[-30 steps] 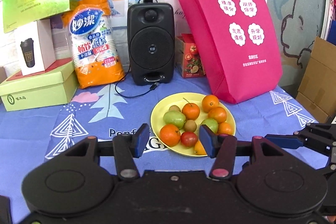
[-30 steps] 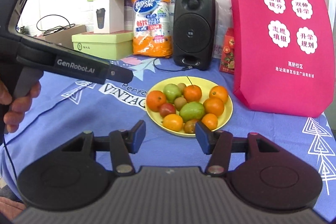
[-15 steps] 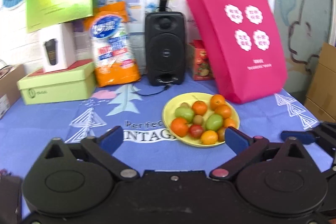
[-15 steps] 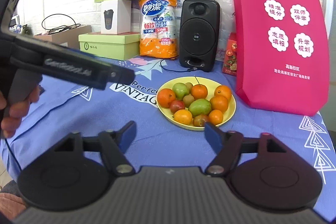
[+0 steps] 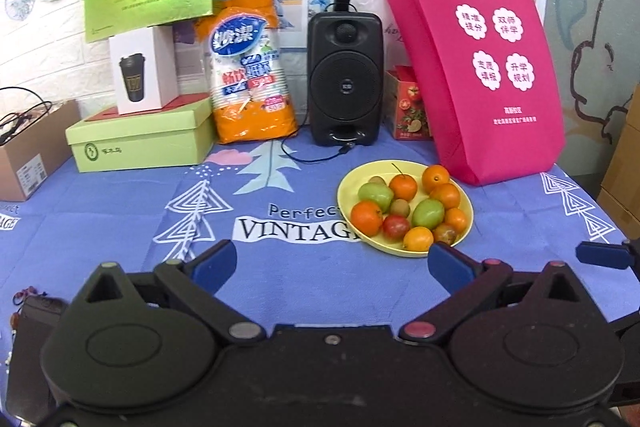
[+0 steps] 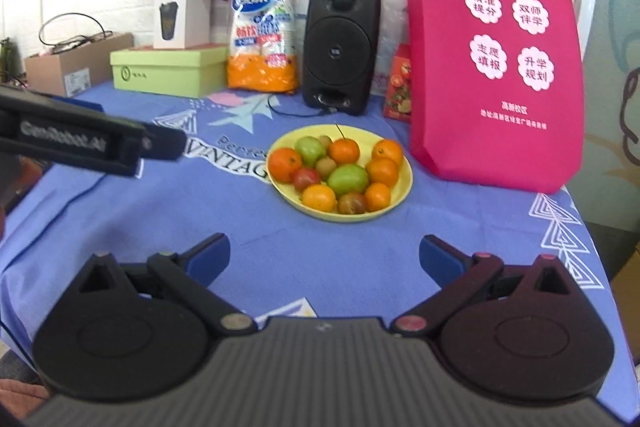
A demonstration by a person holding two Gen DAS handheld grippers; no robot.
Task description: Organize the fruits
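A yellow plate sits on the blue tablecloth and holds several fruits: oranges, green fruits, a red one and small brown kiwis. My left gripper is open wide and empty, above the cloth short of the plate. My right gripper is open wide and empty, also short of the plate. The left gripper's body shows at the left of the right wrist view.
Along the back stand a pink tote bag, a black speaker with a cable, an orange pack of paper cups, green boxes, a white cup box and a cardboard box.
Both grippers have opened from nearly narrow to wide and pulled back from the plate. The plate and fruits have not moved.
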